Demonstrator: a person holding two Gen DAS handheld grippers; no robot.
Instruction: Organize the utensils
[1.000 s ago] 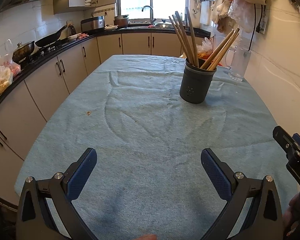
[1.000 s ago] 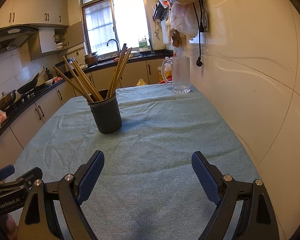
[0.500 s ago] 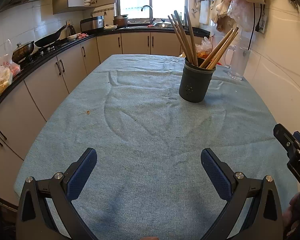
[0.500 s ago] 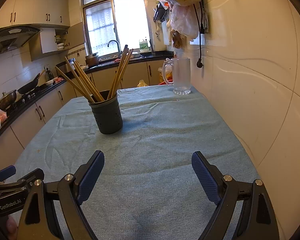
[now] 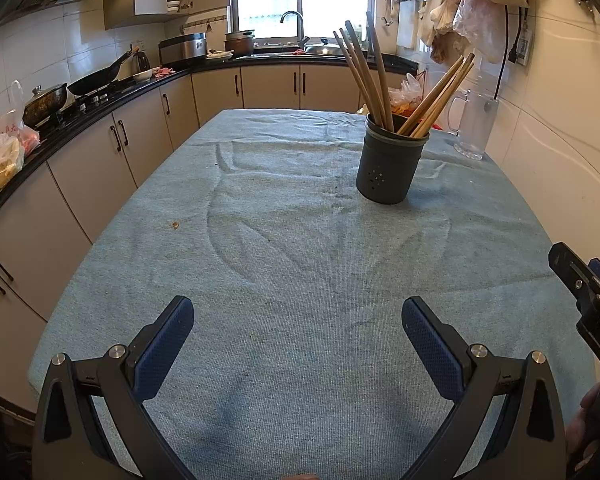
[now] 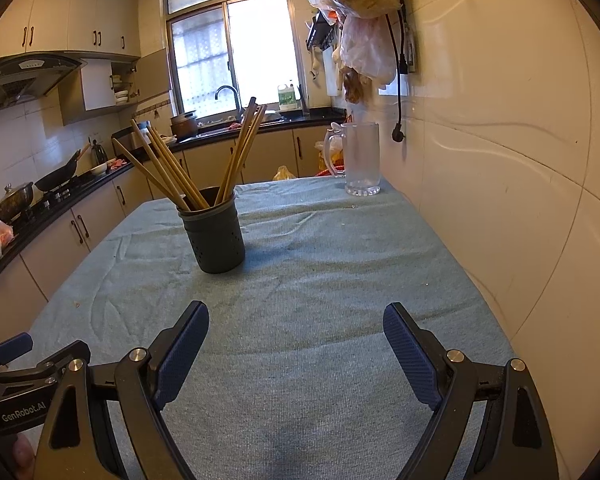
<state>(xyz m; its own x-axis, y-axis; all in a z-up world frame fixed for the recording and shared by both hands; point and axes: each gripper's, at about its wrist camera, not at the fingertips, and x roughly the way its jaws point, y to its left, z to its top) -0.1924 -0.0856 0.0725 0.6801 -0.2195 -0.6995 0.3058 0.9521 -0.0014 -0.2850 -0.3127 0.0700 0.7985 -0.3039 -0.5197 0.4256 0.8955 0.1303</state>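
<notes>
A dark grey utensil holder (image 5: 389, 164) stands upright on the blue cloth-covered table (image 5: 284, 280), far right of centre. Several wooden chopsticks (image 5: 374, 76) stand in it, fanned into two bunches. It also shows in the right wrist view (image 6: 215, 236) with the chopsticks (image 6: 172, 168). My left gripper (image 5: 298, 330) is open and empty over the near table, well short of the holder. My right gripper (image 6: 296, 336) is open and empty, also near the front edge. The right gripper's body (image 5: 588, 300) shows at the left view's right edge.
A clear glass mug (image 6: 358, 160) stands at the table's far right by the tiled wall (image 6: 500, 160). Plastic bags (image 6: 360, 12) hang above it. A kitchen counter with pans (image 5: 60, 100) runs along the left. A small crumb (image 5: 175, 225) lies on the cloth.
Both views have shifted very slightly; the holder sits a touch higher in the frames. Both grippers stay open and empty.
</notes>
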